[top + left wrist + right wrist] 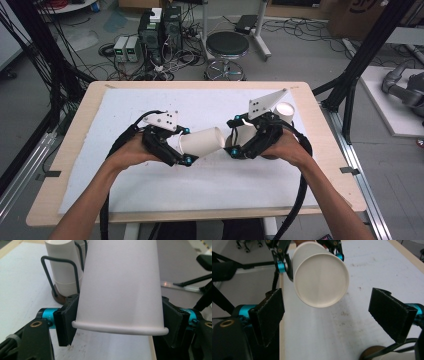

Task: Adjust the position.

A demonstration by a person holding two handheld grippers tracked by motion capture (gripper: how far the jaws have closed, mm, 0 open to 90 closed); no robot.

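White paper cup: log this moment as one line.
left gripper: shut on white paper cup, near rim | cup: on its side, bottom toward right gripper | right gripper: open, empty | wire rack of stacked cups: behind

The high view is evenly lit from overhead, moderately bright, with soft, faint shadows under the forearms on the white mat of the bench [150, 197]. Its picture is somewhat soft and coarse, and straight frame bars at the edges bow slightly outward. In the left gripper view the paper cup [120, 287] is bright, close to washed out, with a gentle grey shading down its middle; the stack of cups [63, 267] behind is slightly soft. In the right gripper view the cup's base [321, 280] is sharp and pale, the near black pads [270, 315] look blurred and dark, and the floor beyond is dim.
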